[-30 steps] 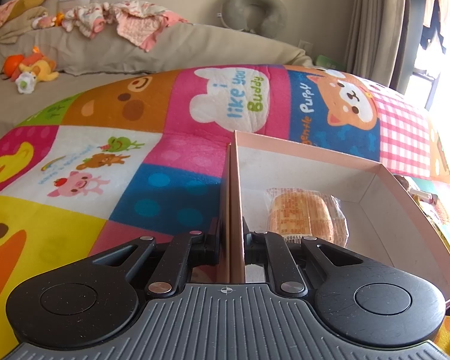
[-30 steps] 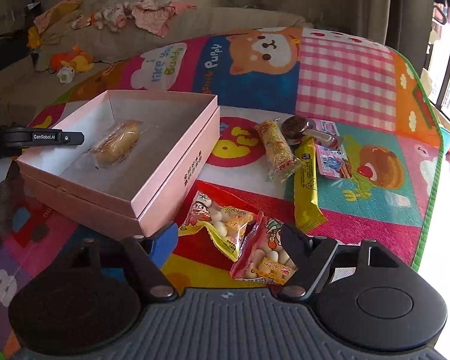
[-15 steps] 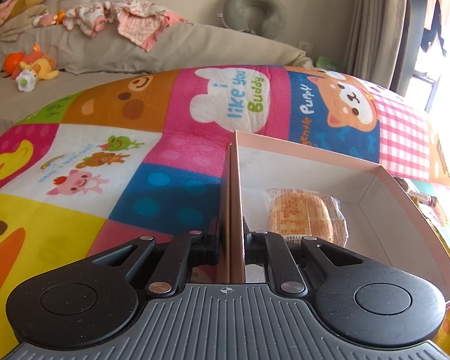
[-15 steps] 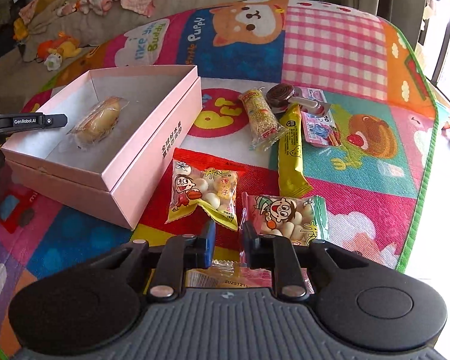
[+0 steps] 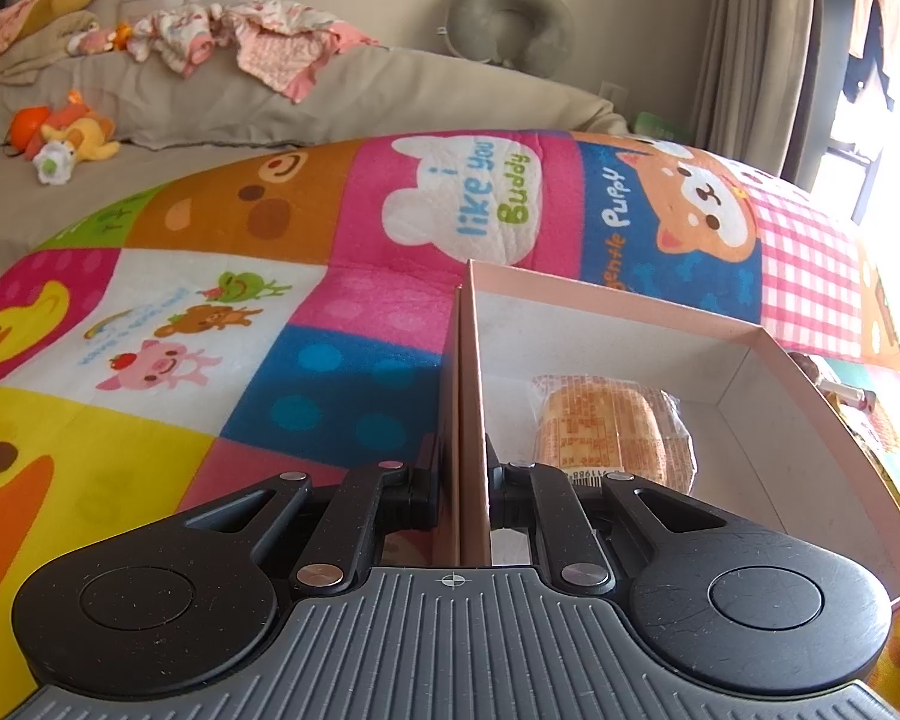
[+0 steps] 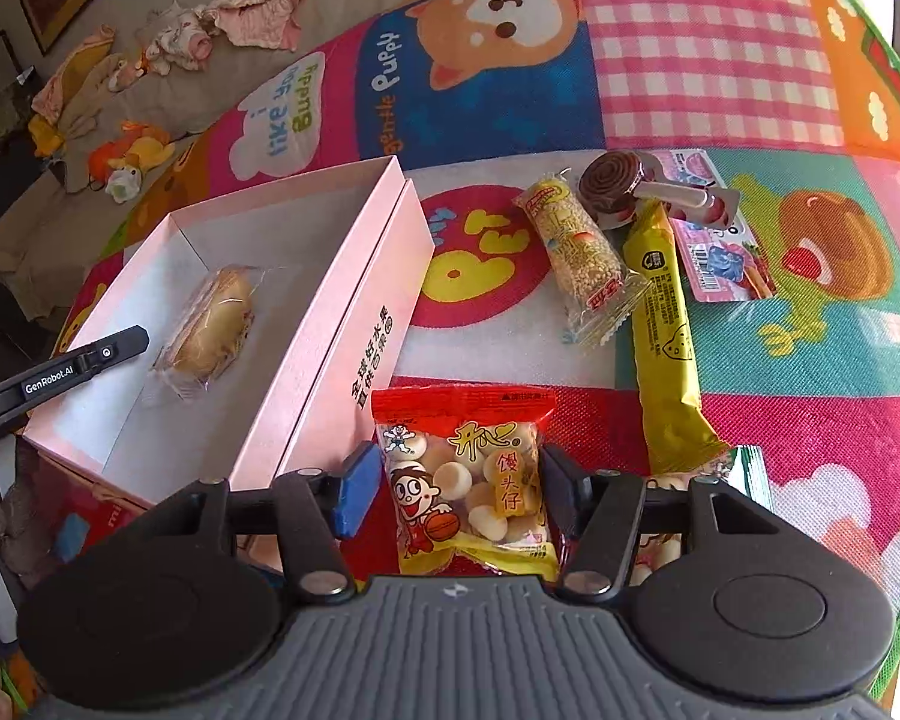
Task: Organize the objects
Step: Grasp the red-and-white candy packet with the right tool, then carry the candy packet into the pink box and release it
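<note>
Right wrist: hand-held gripper (image 6: 453, 489) astride snack bag (image 6: 465, 483)

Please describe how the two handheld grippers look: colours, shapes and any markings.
Both grippers, left and right, have black linkage arms with silver rivets, two round black discs, and a ribbed grey base with a small crosshair mark. The right has a blue pad; the left's finger reads "GenRobot.AI" in white.
</note>
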Tool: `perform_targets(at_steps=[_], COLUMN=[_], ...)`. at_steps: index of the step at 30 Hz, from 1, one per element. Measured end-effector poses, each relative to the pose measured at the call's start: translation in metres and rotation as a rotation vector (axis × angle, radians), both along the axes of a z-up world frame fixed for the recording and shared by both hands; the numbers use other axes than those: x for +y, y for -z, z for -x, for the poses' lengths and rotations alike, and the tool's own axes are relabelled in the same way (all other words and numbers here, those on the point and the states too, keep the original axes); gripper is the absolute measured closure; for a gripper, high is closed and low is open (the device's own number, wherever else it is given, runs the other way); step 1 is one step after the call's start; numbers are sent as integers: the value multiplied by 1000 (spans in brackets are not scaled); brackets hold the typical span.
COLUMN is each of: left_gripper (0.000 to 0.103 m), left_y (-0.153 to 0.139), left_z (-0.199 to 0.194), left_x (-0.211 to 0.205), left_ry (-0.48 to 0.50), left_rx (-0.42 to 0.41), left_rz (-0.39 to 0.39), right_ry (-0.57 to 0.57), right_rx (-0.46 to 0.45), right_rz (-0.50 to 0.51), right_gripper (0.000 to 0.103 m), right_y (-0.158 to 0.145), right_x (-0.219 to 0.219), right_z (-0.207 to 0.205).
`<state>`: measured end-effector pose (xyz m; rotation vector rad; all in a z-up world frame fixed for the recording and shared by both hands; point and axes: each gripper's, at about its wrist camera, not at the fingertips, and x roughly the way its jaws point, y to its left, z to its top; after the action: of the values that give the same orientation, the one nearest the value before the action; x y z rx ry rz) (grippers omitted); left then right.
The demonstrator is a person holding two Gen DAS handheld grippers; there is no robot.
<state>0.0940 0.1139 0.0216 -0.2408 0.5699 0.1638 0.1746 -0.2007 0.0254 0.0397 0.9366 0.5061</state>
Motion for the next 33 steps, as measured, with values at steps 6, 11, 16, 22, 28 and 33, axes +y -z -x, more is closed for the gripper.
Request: perform_targets(at_steps=[6,11,16,22,28,33], left_gripper=[90,89,89,90,90,90], left_y=[0,-1,-3,-3,-3,-2], left_z=[0,-1,-2,-1,0,2], left_x=[1,7,5,3,3,3], left_ry=[0,-2,-4,0,-1,-1], left_rx=[-2,7,10,-4,-9,-18], left_rz=[5,60,36,5,13,21], right_ry=[-7,0,-64,-196,-246,-258], right_rx=[-27,-76,-67,-19,-40,-44], right_rz=[39,40,32,-22,-136,-233], right_gripper=[57,57,57,59,59,59], right_y=[-12,-40,-56,-65,-93,-108], right_x=[-7,-27,-24,9,32,61], right_z=[31,75,108,130,124,100])
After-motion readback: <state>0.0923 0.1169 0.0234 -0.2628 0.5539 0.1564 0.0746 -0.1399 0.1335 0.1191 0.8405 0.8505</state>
